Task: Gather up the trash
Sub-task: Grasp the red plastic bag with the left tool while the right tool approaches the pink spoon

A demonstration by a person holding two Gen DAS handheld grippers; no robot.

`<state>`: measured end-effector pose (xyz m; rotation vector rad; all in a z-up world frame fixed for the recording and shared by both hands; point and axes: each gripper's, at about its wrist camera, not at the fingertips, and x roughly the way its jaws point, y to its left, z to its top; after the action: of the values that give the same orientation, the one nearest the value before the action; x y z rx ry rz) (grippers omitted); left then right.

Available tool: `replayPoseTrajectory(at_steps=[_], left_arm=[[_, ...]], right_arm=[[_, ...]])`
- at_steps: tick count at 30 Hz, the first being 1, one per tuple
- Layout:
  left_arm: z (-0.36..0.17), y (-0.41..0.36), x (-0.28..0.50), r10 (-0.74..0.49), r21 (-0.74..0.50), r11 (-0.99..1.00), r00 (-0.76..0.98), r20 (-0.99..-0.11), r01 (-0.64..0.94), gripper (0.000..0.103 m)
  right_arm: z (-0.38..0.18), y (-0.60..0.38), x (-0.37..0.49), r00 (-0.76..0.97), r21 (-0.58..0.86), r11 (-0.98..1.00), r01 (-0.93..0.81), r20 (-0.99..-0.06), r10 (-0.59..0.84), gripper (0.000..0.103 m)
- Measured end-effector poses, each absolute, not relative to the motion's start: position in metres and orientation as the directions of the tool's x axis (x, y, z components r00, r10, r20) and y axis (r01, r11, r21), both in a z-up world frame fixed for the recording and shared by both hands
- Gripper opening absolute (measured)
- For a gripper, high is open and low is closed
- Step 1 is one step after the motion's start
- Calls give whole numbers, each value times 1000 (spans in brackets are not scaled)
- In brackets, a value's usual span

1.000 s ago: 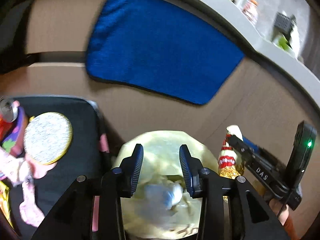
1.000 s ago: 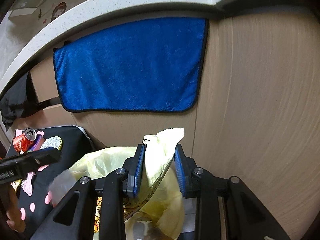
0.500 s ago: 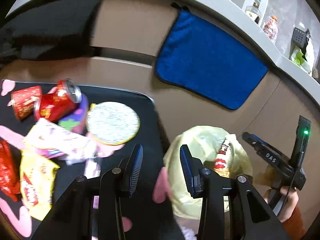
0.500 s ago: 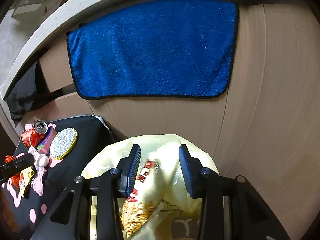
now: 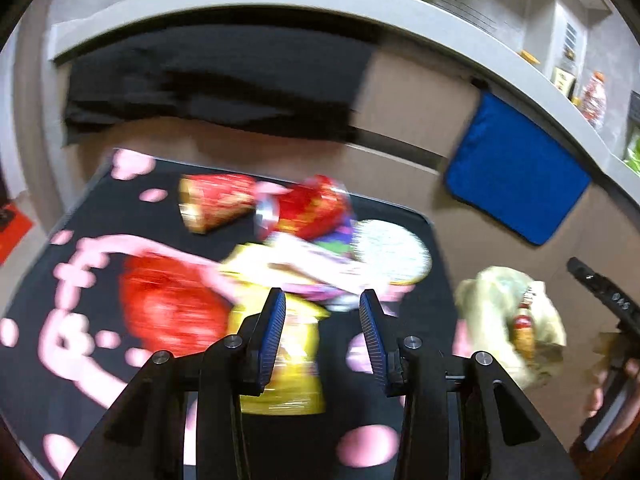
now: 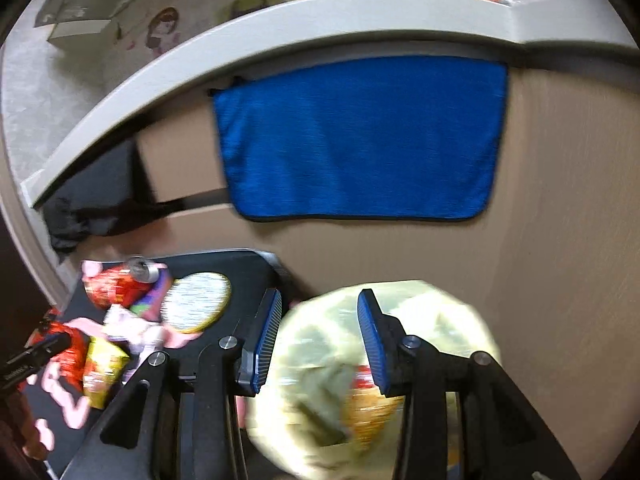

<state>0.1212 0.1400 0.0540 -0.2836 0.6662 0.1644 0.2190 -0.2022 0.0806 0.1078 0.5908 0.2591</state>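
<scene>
My left gripper (image 5: 322, 330) is open and empty above a black table with pink shapes (image 5: 100, 360), over a yellow snack packet (image 5: 292, 364). Around it lie a red packet (image 5: 172, 312), a red can (image 5: 308, 210), a red cup (image 5: 216, 200) and a round glittery disc (image 5: 390, 250). A yellow trash bag (image 5: 508, 320) holding wrappers sits right of the table. My right gripper (image 6: 318, 338) is open and empty above that bag (image 6: 420, 340). The view is blurred by motion.
A blue towel (image 6: 360, 136) hangs on the beige cabinet front (image 6: 560, 240) under a grey counter edge (image 6: 280, 36). A black cloth (image 5: 220, 80) hangs further left. The right gripper's body (image 5: 604, 296) shows at the left wrist view's right edge.
My left gripper swung left from over the bag to over the table's trash. My right gripper let go of the wrapper it held, opened, and drew back a little above the bag.
</scene>
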Motion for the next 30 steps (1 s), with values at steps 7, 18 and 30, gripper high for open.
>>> replayPoseTrajectory(at_steps=[7,18,30], left_arm=[[69,228,80,191,-168,918,772,-606,-359,40],[31,296,71,49,-342,876,768,-638,-340,51],[-37,299,120,-157,-563,743,724,-671,-361,66]], right_arm=[[91,-118,206,750,202,923,-327,-539,384,38],[74,-10,196,651,192,872,-451,-597,469,38],[47,14,185,623,97,871,-481,-661,418,38]])
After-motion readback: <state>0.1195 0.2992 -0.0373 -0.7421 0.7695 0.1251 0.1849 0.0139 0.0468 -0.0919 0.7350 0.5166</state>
